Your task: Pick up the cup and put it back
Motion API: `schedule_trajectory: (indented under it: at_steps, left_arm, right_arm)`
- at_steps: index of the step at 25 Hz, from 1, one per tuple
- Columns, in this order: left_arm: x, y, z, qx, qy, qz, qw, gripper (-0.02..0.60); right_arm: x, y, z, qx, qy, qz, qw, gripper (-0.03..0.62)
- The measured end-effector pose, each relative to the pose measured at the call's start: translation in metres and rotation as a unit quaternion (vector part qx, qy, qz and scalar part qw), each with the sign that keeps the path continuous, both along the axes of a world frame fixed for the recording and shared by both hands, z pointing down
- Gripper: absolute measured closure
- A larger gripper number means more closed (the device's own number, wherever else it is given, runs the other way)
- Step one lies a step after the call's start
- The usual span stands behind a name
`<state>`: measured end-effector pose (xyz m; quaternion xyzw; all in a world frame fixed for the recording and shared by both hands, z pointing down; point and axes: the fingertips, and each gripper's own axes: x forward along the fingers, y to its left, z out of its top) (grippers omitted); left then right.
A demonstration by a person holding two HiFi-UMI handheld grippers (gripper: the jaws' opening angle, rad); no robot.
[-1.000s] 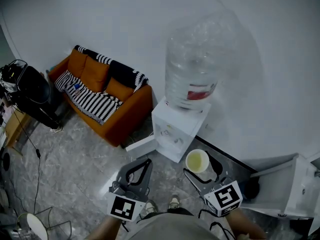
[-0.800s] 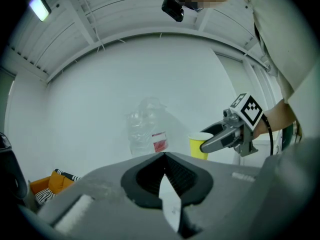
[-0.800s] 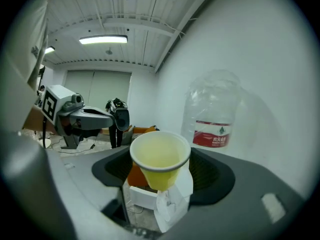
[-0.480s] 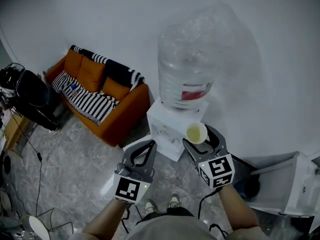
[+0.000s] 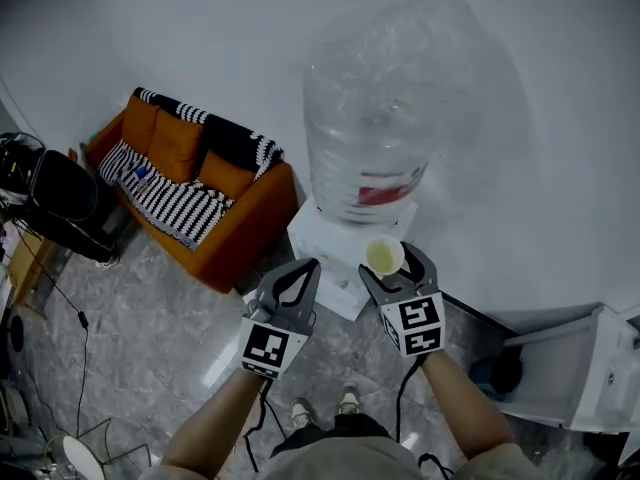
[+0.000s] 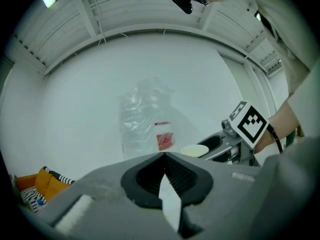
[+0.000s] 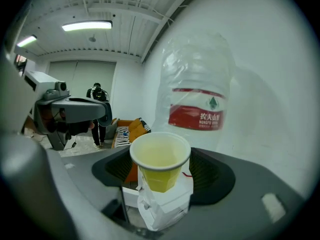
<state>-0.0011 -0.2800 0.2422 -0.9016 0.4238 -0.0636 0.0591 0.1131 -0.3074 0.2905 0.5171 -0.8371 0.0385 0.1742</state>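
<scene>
Status: pick-up done, put-back open.

- Your right gripper [image 5: 391,267] has its jaws set wide around the cup [image 7: 160,156]. The pads press its yellow wall from both sides, just below the rim. The cup is upright and off any surface, carried in the air.
- In the head view the cup sits at 12 o'clock of that gripper's marker cube. It is in front of the white water dispenser [image 5: 325,253], with the big clear bottle [image 5: 370,128] at 12 o'clock above it.
- The inside of the cup looks pale. Whether it holds liquid, you cannot tell, so treat it as full and keep it level.
- Your left gripper [image 5: 303,268] is at 9 o'clock of the right one. Its jaws are closed together with nothing between them, and it plays no part in the hold.
- The orange sofa [image 5: 190,168] stands at 9 o'clock of the dispenser, well apart.

Remaining, as a judgement: bring the cup to a resting spot, set it down upright, open the jaws and draw clear. No view shows that spot.
</scene>
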Motion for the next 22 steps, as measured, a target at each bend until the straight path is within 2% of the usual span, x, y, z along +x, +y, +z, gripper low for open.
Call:
schedule_trajectory:
  at_steps: [4,8,15,22]
  left_arm:
    - [0.007,-0.016,0.026,-0.024,-0.002,0.006,0.9997,0.580]
    - [0.012,-0.030,0.054,-0.042,-0.019,0.009,0.9989,0.580]
    - [0.015,-0.050,0.106,-0.096,-0.040,0.000,0.9946,0.580]
    - [0.009,-0.053,0.128,-0.122,-0.042,-0.005,0.9917,0.580]
  right_arm:
    - [0.000,-0.016,0.031,-0.021,-0.006,0.006,1.000,0.237]
    - [0.001,-0.032,0.064,-0.042,-0.017,0.013,0.999,0.237]
    - [0.002,-0.058,0.125,-0.077,-0.023,0.026,0.996,0.235]
    - [0.010,-0.068,0.152,-0.088,-0.043,0.049,0.994,0.232]
